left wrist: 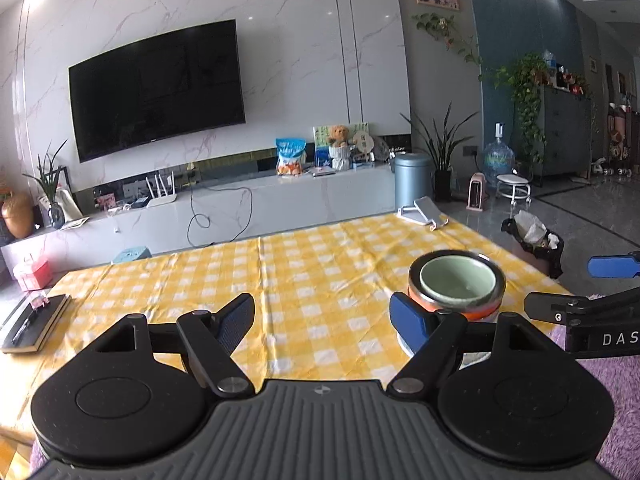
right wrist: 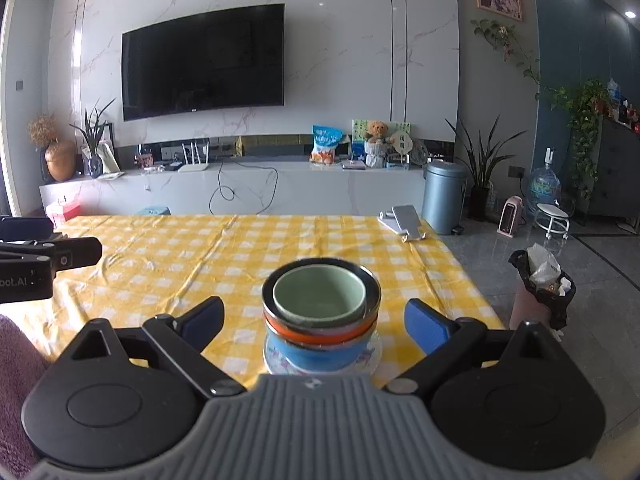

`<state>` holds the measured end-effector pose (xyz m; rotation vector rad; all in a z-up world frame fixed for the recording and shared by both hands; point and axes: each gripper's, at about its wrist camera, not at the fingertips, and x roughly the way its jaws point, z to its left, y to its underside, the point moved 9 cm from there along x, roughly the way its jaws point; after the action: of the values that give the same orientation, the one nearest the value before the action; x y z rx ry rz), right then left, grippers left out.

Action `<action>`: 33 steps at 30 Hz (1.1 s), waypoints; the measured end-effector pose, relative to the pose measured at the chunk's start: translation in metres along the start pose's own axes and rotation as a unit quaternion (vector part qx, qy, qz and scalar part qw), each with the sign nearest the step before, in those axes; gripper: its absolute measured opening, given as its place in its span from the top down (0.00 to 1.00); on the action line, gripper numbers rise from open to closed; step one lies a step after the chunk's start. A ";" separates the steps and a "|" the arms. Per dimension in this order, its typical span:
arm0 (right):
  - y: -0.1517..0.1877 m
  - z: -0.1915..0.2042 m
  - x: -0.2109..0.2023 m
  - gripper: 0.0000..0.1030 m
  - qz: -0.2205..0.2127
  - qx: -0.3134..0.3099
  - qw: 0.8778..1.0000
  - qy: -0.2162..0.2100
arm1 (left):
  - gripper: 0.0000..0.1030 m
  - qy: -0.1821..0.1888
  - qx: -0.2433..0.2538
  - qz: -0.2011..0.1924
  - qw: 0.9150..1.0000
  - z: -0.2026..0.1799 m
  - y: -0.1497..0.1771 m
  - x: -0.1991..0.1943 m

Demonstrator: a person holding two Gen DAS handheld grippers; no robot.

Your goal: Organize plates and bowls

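Observation:
A stack of dishes stands on the yellow checked tablecloth (right wrist: 168, 256). A green bowl (right wrist: 320, 292) sits inside a steel-rimmed orange bowl (right wrist: 280, 326). Under them is a blue bowl (right wrist: 316, 354) on a floral plate (right wrist: 372, 354). My right gripper (right wrist: 316, 316) is open, its blue pads either side of the stack and clear of it. My left gripper (left wrist: 322, 316) is open over bare cloth, with the stack (left wrist: 458, 280) just beyond its right finger. The right gripper's fingers (left wrist: 612, 267) show at the left wrist view's right edge.
A phone on a white stand (right wrist: 404, 220) sits at the table's far right corner. A dark book with a pen (left wrist: 32, 324) lies at the table's left edge. A lined waste bin (right wrist: 540, 296) stands on the floor to the right. Purple fabric (left wrist: 600, 372) is near me.

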<state>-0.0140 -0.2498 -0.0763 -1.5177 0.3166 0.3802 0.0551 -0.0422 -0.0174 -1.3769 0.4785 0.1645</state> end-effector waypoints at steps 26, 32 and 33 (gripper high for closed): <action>0.066 0.017 0.010 0.05 0.068 0.012 0.997 0.016 | 0.12 -0.044 0.030 0.125 0.991 -0.014 0.081 0.005; 0.063 0.019 0.006 0.04 0.055 0.005 0.998 0.013 | 0.12 -0.045 0.029 0.125 0.991 -0.013 0.080 0.005; 0.063 0.019 0.006 0.04 0.054 0.004 0.998 0.013 | 0.12 -0.045 0.029 0.124 0.991 -0.012 0.080 0.005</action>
<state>-0.0365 -0.2292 -0.1348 -1.5018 0.4204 0.4445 0.0261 -0.0392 -0.0927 -1.2448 0.5741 0.4108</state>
